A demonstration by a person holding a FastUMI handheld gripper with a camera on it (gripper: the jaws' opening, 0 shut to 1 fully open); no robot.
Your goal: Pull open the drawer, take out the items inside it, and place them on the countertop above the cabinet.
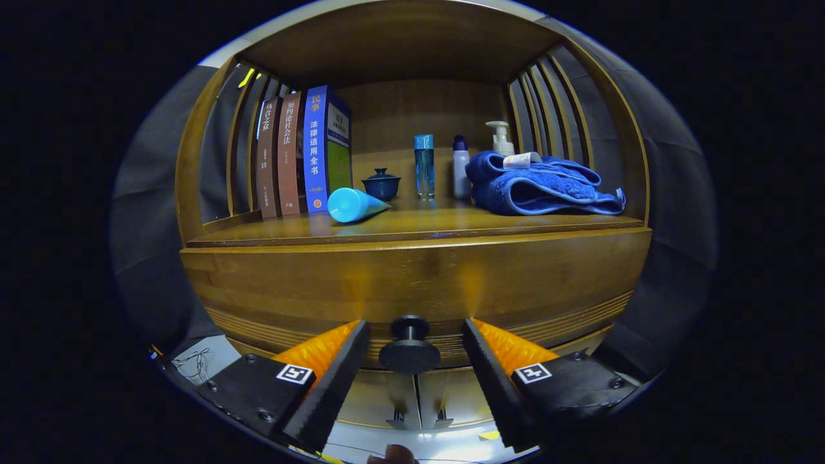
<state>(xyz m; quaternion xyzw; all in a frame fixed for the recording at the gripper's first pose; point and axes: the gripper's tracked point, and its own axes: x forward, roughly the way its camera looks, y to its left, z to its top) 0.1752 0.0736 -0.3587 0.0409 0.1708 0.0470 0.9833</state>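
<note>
The drawer [412,283] is closed, and its front fills the lower part of the wooden cabinet [193,154]. Its round black knob [409,348] stands out from the lower middle of the drawer front, exactly between the two fingers of the gripper [416,328]. The fingers are spread apart, one on each side of the knob, and they do not touch it. Above the drawer is the countertop [412,225]. Near its left edge stand three books [303,154], and a light blue tube [354,205] lies just in front of them. In the middle are a small dark lidded cup [381,184], a blue glass bottle [424,165] and a white bottle [460,167]. A folded blue towel [541,187] lies near the right edge, with a pump bottle [500,136] behind it.
</note>
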